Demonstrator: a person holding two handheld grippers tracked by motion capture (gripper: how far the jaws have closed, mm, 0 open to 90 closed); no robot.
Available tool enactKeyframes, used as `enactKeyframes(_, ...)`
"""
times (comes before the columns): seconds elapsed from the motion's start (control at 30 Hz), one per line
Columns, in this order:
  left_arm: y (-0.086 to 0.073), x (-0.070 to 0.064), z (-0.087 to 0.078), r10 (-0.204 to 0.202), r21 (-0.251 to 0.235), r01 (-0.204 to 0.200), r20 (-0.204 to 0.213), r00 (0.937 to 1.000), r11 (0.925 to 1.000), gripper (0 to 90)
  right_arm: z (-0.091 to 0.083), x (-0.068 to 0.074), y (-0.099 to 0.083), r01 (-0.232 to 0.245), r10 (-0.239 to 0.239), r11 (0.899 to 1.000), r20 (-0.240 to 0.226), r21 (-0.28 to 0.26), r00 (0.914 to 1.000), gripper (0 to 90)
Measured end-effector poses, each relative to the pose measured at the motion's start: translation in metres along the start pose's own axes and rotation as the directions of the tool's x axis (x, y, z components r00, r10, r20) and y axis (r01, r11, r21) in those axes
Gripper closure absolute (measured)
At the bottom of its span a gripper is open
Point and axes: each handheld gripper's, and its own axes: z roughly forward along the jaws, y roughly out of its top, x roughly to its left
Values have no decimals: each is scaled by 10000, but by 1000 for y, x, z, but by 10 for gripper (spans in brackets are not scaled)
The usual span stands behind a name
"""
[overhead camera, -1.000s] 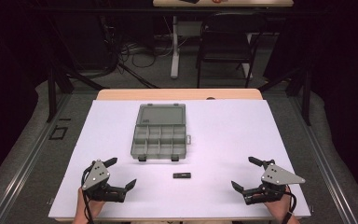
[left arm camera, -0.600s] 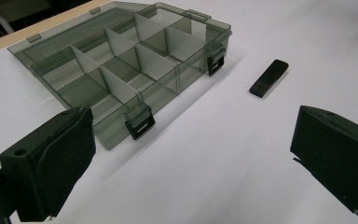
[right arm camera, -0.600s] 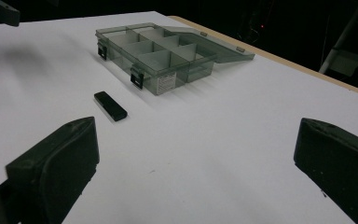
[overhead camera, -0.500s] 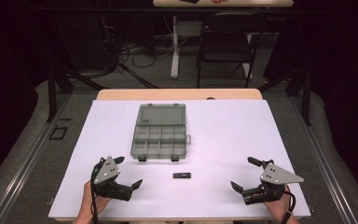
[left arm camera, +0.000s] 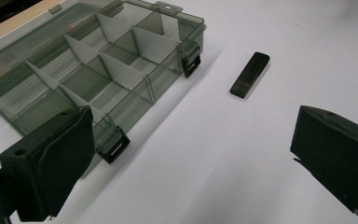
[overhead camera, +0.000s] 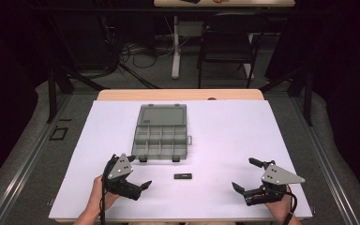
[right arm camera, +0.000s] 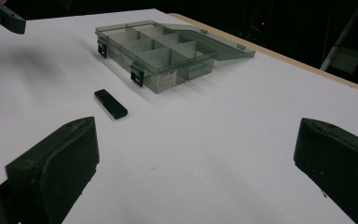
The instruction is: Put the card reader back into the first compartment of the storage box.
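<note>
A smoky grey compartment box [overhead camera: 161, 136] lies open at the middle of the white table [overhead camera: 234, 136], its lid [overhead camera: 163, 115] folded flat behind it and its compartments empty. A small black stick [overhead camera: 183, 176] lies in front of the box. My left gripper [overhead camera: 132, 171] stands open near the table's front left, close to the box's front corner and left of the stick. In the left gripper view its jaws frame the box [left arm camera: 98, 70] and the stick [left arm camera: 250, 73]. My right gripper [overhead camera: 243, 173] is open at the front right, holding nothing, and faces the stick [right arm camera: 110, 103] and the box [right arm camera: 163, 49].
The table's wooden far edge [overhead camera: 178, 94] shows beyond the white sheet. A black chair [overhead camera: 227, 42], a table leg [overhead camera: 176, 47] and loose cables [overhead camera: 136, 51] are on the floor behind. A jaw of the left gripper [right arm camera: 2, 16] shows at the top left of the right gripper view.
My left gripper has moved right and a little forward, closer to the box and the stick. The right gripper has hardly moved. Both stay open.
</note>
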Motion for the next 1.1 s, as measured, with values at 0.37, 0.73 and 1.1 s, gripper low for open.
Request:
enactKeyframes(0.37,17,-2,17,670,921,-733,694,9953,9930,1,0,0,-1,-73,73,9999,-67,79,10000,0)
enactKeyframes(0.73,32,-5,32,1328,1619,-1509,1174,9842,9752,1,0,0,-2,-60,62,9999,-131,140,9999,0)
enactKeyframes(1.1,44,-7,44,1695,2008,-2019,1673,9712,9586,4,1,1,-3,-86,91,9997,-224,248,9997,0)
